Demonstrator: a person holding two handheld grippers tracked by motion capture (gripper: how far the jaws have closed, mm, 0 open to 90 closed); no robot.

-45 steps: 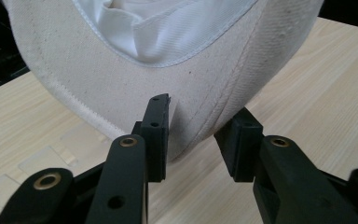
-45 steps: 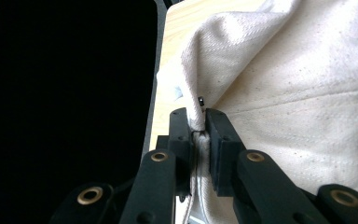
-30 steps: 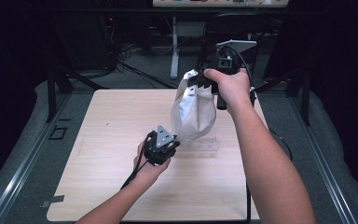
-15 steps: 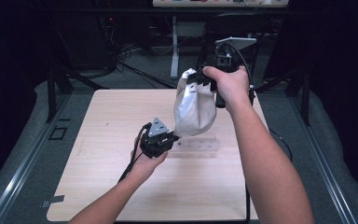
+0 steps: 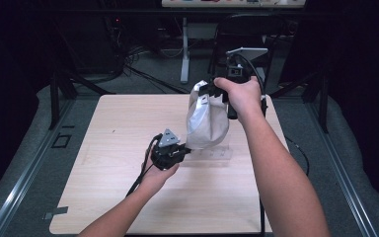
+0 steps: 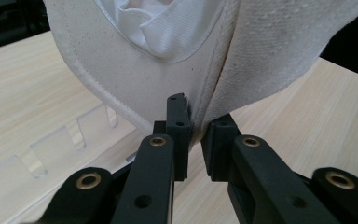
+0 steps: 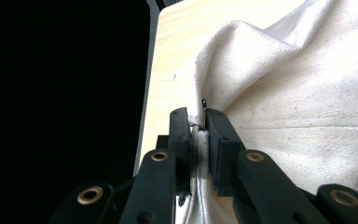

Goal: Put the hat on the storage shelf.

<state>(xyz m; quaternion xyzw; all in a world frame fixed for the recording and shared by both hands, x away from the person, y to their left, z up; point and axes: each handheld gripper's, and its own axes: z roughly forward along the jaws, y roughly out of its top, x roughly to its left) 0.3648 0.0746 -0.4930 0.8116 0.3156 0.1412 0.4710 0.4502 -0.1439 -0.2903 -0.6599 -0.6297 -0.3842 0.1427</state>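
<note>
So the person is holding a white canvas bag (image 5: pixel 206 123) up above the light wooden tabletop (image 5: pixel 108 148), toward its far right part, with a claw in each hand. The right claw (image 5: pixel 208 94) is up high, pinching the bag's top edge; in the right gripper view its two black jaws are sitting nearly together with a fold of the cloth (image 7: pixel 270 93) squeezed tight between the pads, so it's clamped on the bag. The left claw (image 5: pixel 183 150) is sitting much lower, just above the tabletop, and is biting the bag's bottom corner. Its jaws have just been closing, and in the left gripper view they are pressing on a thin seam of the fabric (image 6: pixel 168 70), with the bag hanging above them and a whiter lining showing inside the open mouth. So the bag is hanging stretched between the two claws, slightly tilted, top toward the far side and bottom toward the person. Right under the bag there's a clear acrylic rack with slots (image 5: pixel 212 155) lying on the tabletop, also visible at the lower left of the left gripper view (image 6: pixel 51 149). Cables are trailing from both claws.
</note>
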